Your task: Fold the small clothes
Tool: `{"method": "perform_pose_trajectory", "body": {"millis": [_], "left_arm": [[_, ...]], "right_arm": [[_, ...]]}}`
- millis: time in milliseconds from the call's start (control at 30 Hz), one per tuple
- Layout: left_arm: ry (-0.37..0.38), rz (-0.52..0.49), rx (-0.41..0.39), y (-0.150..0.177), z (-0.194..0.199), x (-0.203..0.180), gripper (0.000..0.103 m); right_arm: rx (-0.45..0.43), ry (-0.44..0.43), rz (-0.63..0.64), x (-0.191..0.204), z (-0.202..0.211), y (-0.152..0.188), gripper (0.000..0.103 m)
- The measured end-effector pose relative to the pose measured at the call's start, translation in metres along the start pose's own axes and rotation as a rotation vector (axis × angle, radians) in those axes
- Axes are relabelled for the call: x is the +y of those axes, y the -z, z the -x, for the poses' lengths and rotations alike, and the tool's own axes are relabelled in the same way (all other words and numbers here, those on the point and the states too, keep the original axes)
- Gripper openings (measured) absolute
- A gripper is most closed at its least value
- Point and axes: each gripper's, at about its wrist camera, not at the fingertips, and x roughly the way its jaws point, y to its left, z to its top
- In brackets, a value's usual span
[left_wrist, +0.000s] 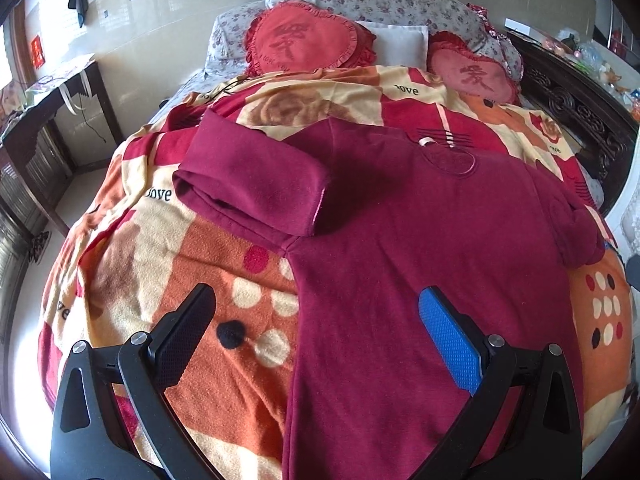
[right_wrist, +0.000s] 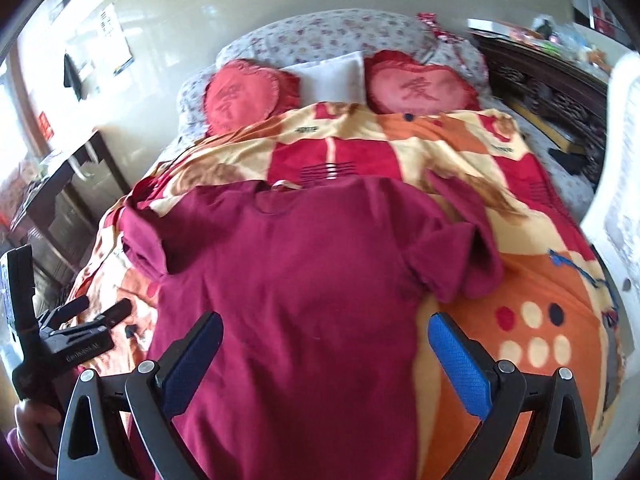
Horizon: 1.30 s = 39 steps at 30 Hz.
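Maroon cotton, a small shirt [left_wrist: 420, 248] is laid flat on the blanket [left_wrist: 224, 320] mid-bed, collar towards the pillows, long axis running straight ahead of both tools. The left gripper [left_wrist: 316, 332] and right gripper [right_wrist: 324, 356] are held wide apart, empty, above the hem; the left sleeve [left_wrist: 256, 184] seems nearer the left one.

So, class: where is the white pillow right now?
In both views the white pillow sits at the bed's head, wedged between two red heart cushions.
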Motion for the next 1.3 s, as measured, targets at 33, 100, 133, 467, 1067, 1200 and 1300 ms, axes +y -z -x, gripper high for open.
{"method": "perform_pose_trajectory", "body": {"millis": [33,100,133,467,1067,1200,1300], "left_arm": [[0.000,-0.006,0.000,0.000,0.000,-0.002,0.102],[0.003,-0.012,-0.001,-0.001,-0.001,-0.005,0.102],[0.006,-0.011,0.000,-0.001,-0.001,-0.006,0.102],[0.013,-0.007,0.010,0.000,-0.006,-0.012,0.102],[0.015,0.004,0.005,-0.001,-0.008,-0.015,0.102],[0.014,-0.003,0.007,0.000,-0.008,-0.018,0.102],[0.011,-0.002,0.004,-0.002,-0.008,-0.017,0.102]], "right_arm": [[-0.002,-0.003,0.003,0.003,-0.001,-0.002,0.102],[-0.010,-0.007,0.009,0.011,-0.005,-0.005,0.102],[-0.012,-0.007,0.015,0.015,-0.009,-0.006,0.102],[-0.021,0.041,0.087,0.041,-0.026,-0.007,0.102],[-0.012,0.047,0.038,0.027,-0.034,-0.001,0.102],[-0.013,0.049,0.038,0.027,-0.035,0.001,0.102],[-0.007,0.046,0.035,0.026,-0.036,0.001,0.102]]}}
